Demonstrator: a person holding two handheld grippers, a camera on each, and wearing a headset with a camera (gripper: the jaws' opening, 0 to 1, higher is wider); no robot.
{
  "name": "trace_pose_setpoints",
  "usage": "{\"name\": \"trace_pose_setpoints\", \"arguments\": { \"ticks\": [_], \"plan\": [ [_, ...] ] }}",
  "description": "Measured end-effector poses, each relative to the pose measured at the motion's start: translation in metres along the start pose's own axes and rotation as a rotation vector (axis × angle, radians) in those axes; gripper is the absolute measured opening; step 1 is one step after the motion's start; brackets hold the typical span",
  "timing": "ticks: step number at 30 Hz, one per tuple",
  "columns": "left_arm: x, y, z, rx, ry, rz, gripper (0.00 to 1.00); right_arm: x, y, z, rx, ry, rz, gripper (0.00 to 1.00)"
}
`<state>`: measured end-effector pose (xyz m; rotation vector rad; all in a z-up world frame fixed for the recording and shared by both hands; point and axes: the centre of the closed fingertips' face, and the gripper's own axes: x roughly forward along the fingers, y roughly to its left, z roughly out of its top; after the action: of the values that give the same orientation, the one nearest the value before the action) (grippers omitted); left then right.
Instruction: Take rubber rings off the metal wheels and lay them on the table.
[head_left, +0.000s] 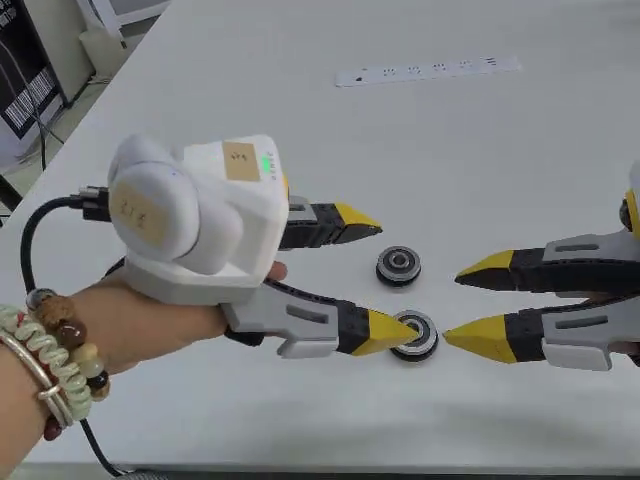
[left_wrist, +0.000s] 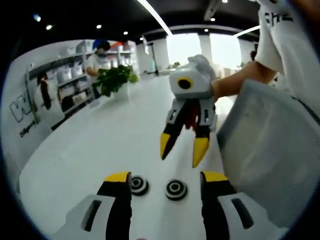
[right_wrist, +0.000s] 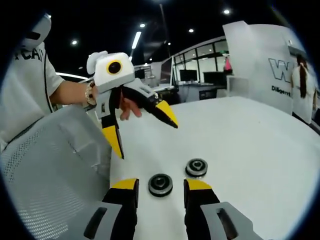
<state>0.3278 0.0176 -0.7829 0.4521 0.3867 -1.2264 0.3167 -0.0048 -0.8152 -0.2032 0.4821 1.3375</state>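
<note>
In the head view we see the left gripper (head_left: 392, 280), held in a hand with bead bracelets (head_left: 40, 340) at the wrist, reaching in from the left with its jaws spread wide and holding nothing; the far wheel (head_left: 398, 265) lies on the white table (head_left: 300, 120) in the gap between those jaws; the near wheel (head_left: 418, 335) sits at the yellow tip of the lower jaw, though we cannot tell whether they touch; both metal wheels show a dark outer band; the right gripper (head_left: 453, 306) comes in from the right, jaws parted and empty, its tips near the near wheel; a white power strip (head_left: 430, 70) lies well apart on the far side.

In the left gripper view the left gripper (left_wrist: 166, 177) has its jaws apart with both wheels between them; one wheel (left_wrist: 138, 185) lies just beside the left tip, the other wheel (left_wrist: 176, 189) nearer the middle; the right gripper (left_wrist: 182, 148) hangs beyond them, parted.

In the right gripper view the right gripper (right_wrist: 161, 185) has one wheel (right_wrist: 160, 184) between its parted jaws; the other wheel (right_wrist: 196, 168) lies just beyond the right tip; the left gripper (right_wrist: 145, 135) faces us, spread wide.
</note>
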Motion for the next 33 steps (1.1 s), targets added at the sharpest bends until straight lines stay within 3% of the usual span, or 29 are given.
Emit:
{"name": "trace_pose_setpoints", "arguments": {
  "ticks": [5,9,15,24,33],
  "plan": [
    [0.005,0.001,-0.004,-0.043,-0.033,0.011,0.48,0.01,0.007,-0.008,-0.035,0.018,0.025,0.24],
    [0.009,0.002,-0.003,-0.079,-0.067,0.009,0.41,0.015,0.007,-0.016,-0.028,0.035,0.029,0.24],
    [0.02,-0.002,-0.014,-0.053,-0.027,-0.006,0.35,0.019,-0.001,-0.026,-0.03,0.062,0.006,0.21],
    [0.035,-0.008,-0.043,-0.087,0.052,-0.041,0.28,0.022,-0.004,-0.035,-0.017,0.082,0.005,0.18],
    [0.04,-0.011,-0.046,-0.097,0.057,-0.038,0.24,0.025,-0.002,-0.04,-0.009,0.096,0.023,0.19]
  ]
}}
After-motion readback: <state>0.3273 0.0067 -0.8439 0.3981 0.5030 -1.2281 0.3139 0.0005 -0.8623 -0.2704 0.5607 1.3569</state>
